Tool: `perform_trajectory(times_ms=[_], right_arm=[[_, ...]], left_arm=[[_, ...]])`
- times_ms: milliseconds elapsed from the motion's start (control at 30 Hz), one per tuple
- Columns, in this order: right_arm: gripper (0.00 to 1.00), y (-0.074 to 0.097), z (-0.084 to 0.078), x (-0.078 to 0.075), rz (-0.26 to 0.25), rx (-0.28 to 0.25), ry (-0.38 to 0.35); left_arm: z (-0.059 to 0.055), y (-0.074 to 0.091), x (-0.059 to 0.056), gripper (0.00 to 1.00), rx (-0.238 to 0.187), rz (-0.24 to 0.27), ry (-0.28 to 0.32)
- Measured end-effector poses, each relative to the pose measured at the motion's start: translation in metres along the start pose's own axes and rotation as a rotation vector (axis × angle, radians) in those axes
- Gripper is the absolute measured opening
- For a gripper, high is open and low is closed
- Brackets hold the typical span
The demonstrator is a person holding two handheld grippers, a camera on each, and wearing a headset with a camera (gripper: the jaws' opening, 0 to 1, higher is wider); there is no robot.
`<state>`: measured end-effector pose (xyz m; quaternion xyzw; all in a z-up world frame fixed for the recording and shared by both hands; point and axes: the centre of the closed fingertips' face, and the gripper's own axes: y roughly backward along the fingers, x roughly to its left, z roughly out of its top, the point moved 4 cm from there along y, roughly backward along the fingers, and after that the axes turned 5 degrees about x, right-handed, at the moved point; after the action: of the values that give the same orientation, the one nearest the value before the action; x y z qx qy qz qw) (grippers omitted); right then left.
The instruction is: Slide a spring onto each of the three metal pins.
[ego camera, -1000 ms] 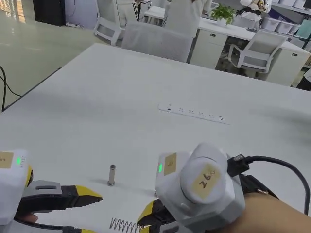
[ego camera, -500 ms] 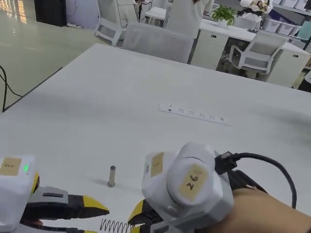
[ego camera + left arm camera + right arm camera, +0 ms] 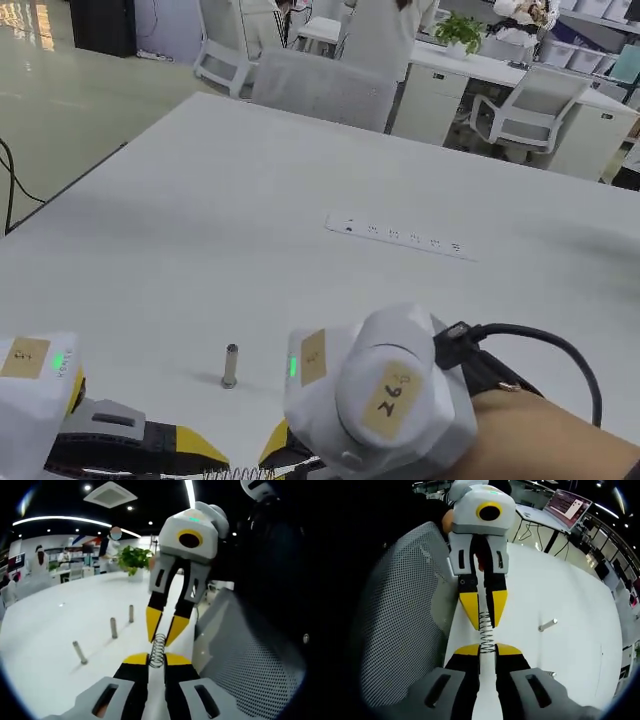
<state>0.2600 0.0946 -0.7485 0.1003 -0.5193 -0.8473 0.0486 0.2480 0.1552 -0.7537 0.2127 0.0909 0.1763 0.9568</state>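
A small steel spring (image 3: 158, 650) is held end to end between my two grippers, just above the white table. In the left gripper view, my left gripper (image 3: 156, 657) is shut on the spring's near end. My right gripper (image 3: 164, 630) comes in from above, pinching the far end. The right gripper view mirrors this: the right gripper (image 3: 487, 649) grips the spring (image 3: 485, 627) and the left gripper (image 3: 484, 611) faces it. Three upright metal pins (image 3: 113, 627) stand bare in a row to the left. One pin (image 3: 231, 366) stands just beyond both grippers in the head view.
A white power strip (image 3: 400, 237) lies flat further back on the table (image 3: 250, 200). Office chairs (image 3: 320, 85) stand at the far edge. A grey mesh chair back (image 3: 250, 660) is close beside the grippers, at the table's near edge.
The right gripper carried the spring leftward to the left gripper, and the left jaws now close on its free end. Both grippers sit lower in the head view.
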Motion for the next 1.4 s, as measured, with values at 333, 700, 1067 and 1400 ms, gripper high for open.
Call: perform_trajectory(times_ms=[333, 700, 1067, 1400], right_arm=[[0.08, -0.004, -0.001, 0.001, 0.025, -0.004, -0.008], [0.09, -0.011, -0.004, 0.000, 0.057, -0.024, -0.046], [0.08, -0.006, -0.001, -0.003, 0.048, -0.040, -0.047], [0.08, 0.008, 0.015, -0.001, 0.059, -0.082, -0.045]], left_arm=[[0.000, 0.000, -0.002, 0.02, -0.006, -0.011, -0.007], [0.010, 0.004, -0.004, 0.02, -0.065, -0.024, 0.020], [0.006, 0.004, -0.002, 0.03, -0.056, -0.014, 0.022], [0.004, 0.001, -0.003, 0.02, -0.034, -0.012, 0.016]])
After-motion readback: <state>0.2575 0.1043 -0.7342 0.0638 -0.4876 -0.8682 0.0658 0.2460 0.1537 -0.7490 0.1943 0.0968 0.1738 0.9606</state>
